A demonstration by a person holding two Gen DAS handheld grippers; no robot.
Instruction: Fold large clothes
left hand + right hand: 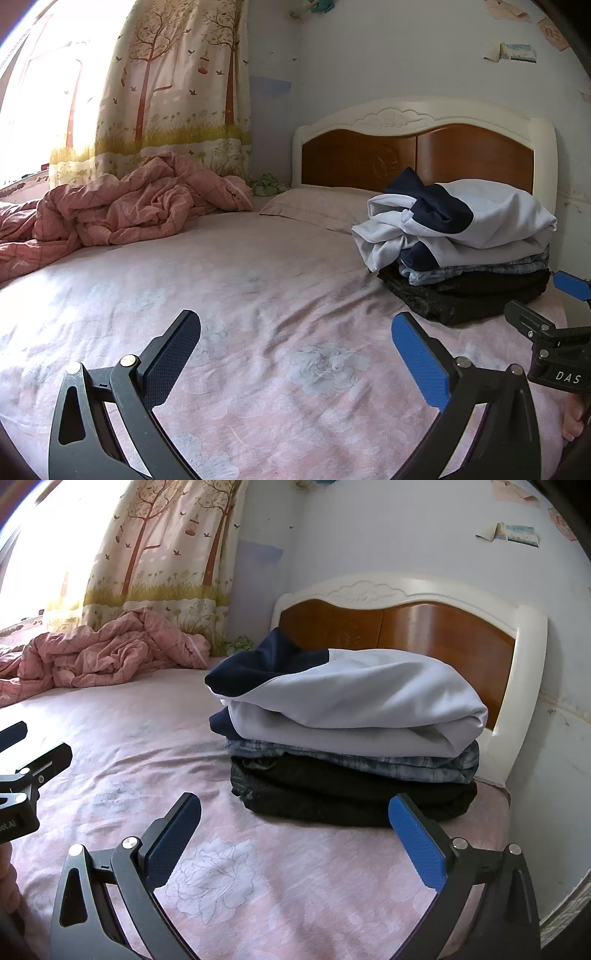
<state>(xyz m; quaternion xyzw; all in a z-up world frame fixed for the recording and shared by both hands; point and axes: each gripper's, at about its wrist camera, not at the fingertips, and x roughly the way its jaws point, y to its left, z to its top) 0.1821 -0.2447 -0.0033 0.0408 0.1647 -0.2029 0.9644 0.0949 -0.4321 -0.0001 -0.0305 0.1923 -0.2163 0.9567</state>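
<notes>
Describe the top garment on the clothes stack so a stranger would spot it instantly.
Start at the wooden headboard; a stack of clothes sits on the bed before it. The top garment is white with navy patches, unlike the blue plaid layer and black garment beneath.

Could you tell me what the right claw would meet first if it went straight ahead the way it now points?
Most likely the clothes stack. The right claw, open and empty, points at its black bottom garment, with only bare bedsheet between. Depth is unclear, so if angled down it may touch the sheet first.
</notes>
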